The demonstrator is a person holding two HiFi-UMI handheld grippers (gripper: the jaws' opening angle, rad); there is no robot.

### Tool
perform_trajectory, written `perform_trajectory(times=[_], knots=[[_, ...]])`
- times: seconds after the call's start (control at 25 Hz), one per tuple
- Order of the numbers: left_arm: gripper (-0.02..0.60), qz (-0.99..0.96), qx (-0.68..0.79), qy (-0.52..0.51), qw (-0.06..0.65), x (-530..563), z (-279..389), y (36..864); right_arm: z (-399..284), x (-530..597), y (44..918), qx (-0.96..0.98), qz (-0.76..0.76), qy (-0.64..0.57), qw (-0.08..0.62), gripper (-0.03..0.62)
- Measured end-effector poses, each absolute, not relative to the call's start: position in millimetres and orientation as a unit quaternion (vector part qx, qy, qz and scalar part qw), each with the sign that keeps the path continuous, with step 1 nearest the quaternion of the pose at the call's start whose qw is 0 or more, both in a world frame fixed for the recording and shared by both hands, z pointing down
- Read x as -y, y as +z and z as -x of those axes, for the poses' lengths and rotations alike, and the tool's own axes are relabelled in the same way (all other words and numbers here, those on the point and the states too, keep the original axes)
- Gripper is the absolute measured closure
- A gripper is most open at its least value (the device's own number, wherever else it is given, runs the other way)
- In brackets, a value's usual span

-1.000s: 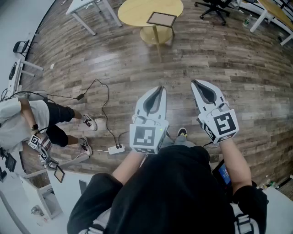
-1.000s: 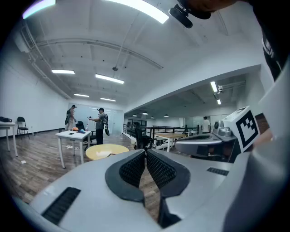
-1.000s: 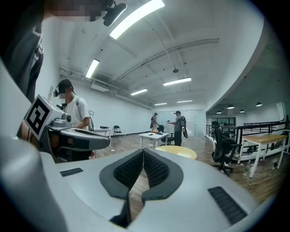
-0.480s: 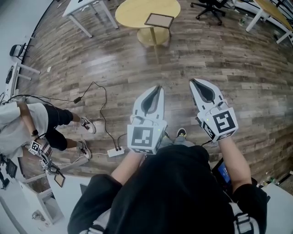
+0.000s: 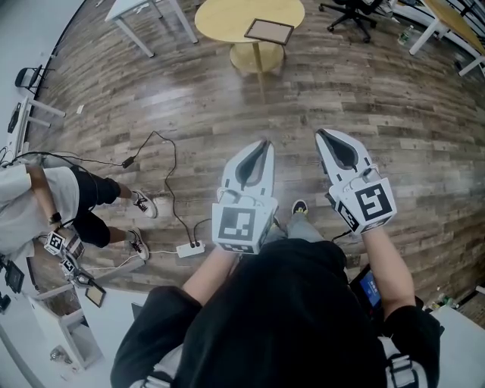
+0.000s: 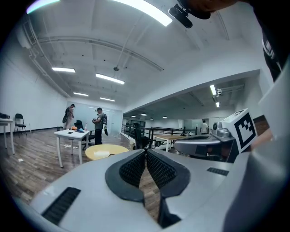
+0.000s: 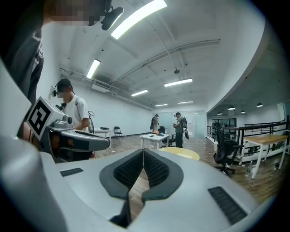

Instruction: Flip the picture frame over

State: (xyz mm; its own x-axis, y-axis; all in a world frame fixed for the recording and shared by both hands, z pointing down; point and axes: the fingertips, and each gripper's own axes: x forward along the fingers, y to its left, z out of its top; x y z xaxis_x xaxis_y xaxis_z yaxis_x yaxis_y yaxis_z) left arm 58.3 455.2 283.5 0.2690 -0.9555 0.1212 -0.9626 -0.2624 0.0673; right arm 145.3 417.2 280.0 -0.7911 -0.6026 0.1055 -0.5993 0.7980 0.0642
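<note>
A brown-rimmed picture frame (image 5: pixel 268 30) lies flat on a round yellow table (image 5: pixel 227 17) far ahead at the top of the head view; the table (image 6: pixel 108 151) shows small in the left gripper view and the table (image 7: pixel 183 153) in the right gripper view. My left gripper (image 5: pixel 264 144) and right gripper (image 5: pixel 320 135) are held side by side at waist height, pointing toward the table, well short of it. Both are shut with nothing between the pads. In its own view the left gripper (image 6: pixel 145 151) has its tips together, and so does the right gripper (image 7: pixel 143 151).
A wood floor stretches between me and the table. A power strip (image 5: pixel 189 248) with a trailing cable (image 5: pixel 170 174) lies left of my feet. A person (image 5: pixel 53 201) holding other grippers stands at the left. A white desk (image 5: pixel 148 15) and an office chair (image 5: pixel 356 11) flank the table.
The view has shifted slightly; the table and frame sit a little further right than half a second ago. Both grippers keep their pose.
</note>
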Motion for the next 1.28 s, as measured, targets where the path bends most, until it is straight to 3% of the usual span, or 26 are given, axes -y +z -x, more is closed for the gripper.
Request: perform_trajectory(times=[1.28], knots=[[0.547,-0.77,0.63,0.082,0.061,-277,-122,299,-206,-233,297,0.962,-0.271,0.038,0.008,0.574]])
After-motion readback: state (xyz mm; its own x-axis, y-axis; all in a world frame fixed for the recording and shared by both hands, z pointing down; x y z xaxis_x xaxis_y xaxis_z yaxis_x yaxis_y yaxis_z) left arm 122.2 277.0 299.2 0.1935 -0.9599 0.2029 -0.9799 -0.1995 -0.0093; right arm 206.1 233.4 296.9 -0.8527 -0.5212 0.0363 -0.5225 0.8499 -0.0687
